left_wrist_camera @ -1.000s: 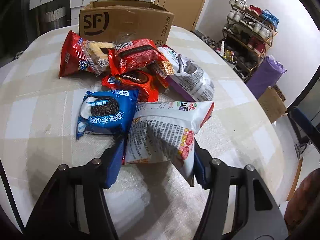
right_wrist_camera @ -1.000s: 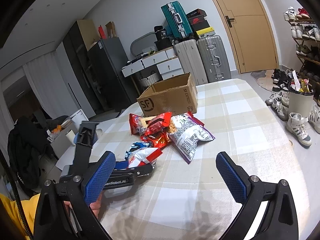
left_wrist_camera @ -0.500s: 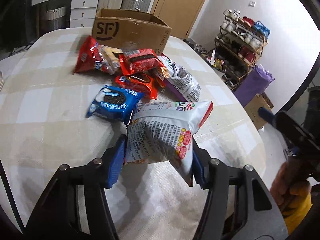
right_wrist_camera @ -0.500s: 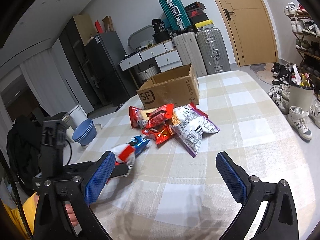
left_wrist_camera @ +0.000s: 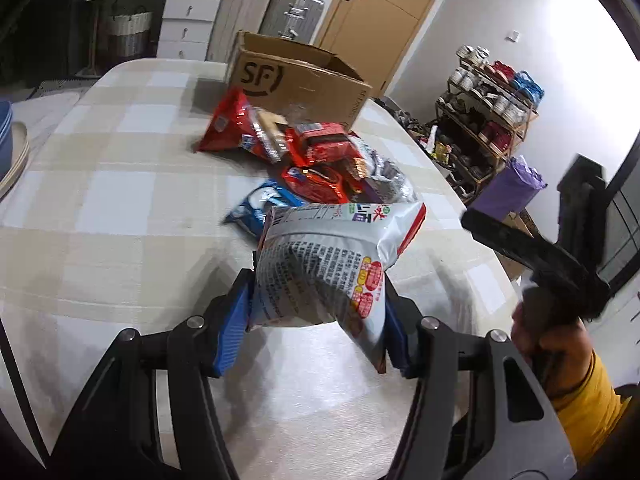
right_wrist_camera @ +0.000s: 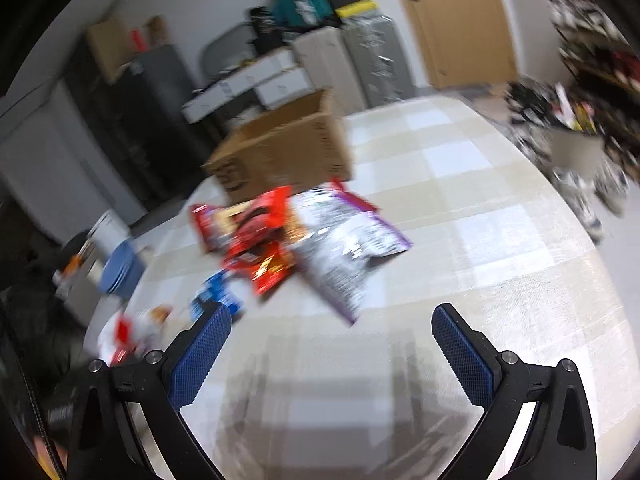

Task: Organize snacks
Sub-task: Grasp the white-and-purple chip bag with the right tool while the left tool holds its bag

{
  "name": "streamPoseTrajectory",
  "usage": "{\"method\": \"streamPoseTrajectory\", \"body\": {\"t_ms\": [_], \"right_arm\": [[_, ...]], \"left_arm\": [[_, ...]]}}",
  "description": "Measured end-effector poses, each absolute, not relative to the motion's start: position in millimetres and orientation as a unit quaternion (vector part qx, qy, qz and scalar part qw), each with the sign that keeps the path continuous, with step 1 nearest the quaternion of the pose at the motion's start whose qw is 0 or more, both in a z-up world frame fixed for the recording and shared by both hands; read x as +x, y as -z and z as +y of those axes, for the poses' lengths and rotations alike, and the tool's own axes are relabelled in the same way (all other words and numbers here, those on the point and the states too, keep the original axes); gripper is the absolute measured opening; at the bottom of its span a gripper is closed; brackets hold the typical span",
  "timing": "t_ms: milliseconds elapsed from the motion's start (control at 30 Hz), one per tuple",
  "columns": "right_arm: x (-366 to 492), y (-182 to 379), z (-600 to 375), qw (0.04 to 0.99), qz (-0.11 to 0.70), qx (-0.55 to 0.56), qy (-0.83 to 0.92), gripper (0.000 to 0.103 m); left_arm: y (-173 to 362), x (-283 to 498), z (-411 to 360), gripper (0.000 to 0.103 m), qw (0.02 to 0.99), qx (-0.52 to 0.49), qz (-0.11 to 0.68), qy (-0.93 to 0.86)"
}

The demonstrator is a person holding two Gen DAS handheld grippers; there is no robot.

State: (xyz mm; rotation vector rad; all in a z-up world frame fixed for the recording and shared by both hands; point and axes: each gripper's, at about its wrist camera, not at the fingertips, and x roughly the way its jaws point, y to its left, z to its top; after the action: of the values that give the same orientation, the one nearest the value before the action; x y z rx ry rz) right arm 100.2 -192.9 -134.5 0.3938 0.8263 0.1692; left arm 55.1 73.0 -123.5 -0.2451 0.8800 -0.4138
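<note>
My left gripper is shut on a white and red snack bag and holds it above the table. The same bag shows blurred at the left of the right wrist view. A pile of snacks lies mid-table: a blue Oreo pack, red packs, a silver and purple bag. An open SF cardboard box stands behind the pile. My right gripper is open and empty, above the table in front of the pile.
The round table has a beige checked cloth. Blue bowls sit off its left side. A shoe rack and a purple bag stand to the right. Suitcases and drawers line the back wall.
My left gripper has lifted the white snack bag and drawn it back from the pile. My right gripper has moved forward toward the pile, and its view is now blurred.
</note>
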Motion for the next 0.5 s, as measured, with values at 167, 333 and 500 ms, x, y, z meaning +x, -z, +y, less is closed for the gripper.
{"method": "streamPoseTrajectory", "body": {"t_ms": [167,333,500], "right_arm": [[147,156,-210,0.861,0.425,0.271,-0.073,0.102],[173,166,-211,0.848,0.438,0.289,-0.069,0.102],[188,177,-209,0.837,0.450,0.306,-0.065,0.102]], "left_arm": [[126,60,82,0.056,0.878,-0.122,0.423,0.188],[131,66,93,0.056,0.876,-0.134,0.428,0.180],[138,73,94,0.056,0.873,-0.139,0.434,0.176]]}}
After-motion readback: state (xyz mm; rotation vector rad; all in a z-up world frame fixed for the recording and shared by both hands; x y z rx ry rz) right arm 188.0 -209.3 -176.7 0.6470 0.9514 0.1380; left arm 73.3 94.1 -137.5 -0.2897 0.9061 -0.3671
